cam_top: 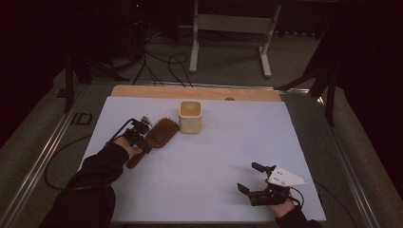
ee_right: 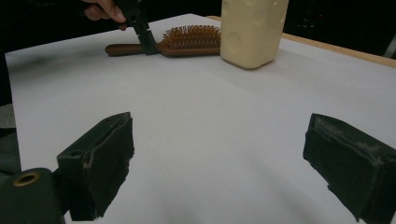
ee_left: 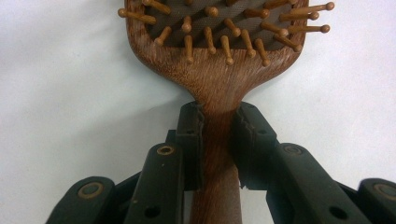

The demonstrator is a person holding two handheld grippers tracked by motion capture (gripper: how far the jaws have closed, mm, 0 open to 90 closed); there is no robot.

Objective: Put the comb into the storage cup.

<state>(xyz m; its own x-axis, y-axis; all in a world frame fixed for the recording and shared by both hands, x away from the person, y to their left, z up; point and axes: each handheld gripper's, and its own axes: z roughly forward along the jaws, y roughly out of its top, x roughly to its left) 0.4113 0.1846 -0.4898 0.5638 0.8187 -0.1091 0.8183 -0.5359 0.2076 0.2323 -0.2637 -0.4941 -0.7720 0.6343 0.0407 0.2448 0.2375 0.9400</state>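
A wooden brush (cam_top: 159,134) lies flat on the white sheet (cam_top: 199,156), bristles up, at the left of the table. Its paddle head is broad and rounded, reddish-brown with a clear grain, and holds a dark cushion studded with pale wooden pins that end in small knobs. The head tapers into a narrow neck and a slim round handle.

The left gripper (ee_left: 218,140) pinches that neck: its black jaws, with rough, chipped pads, press on the wood from both sides. In the left gripper view the top of the head is cut off and the handle's end drops out below.

Just beside the head stands a cream cup (cam_top: 190,117), squarish with rounded corners and shallow round dimples on its walls. Its top is cut off in the right gripper view, and whether it touches the brush is hard to make out.

The right gripper (cam_top: 251,177) rests well apart at the near right of the sheet, its jaws spread wide with nothing between them. The dim lighting hides detail on the floor beyond the table.
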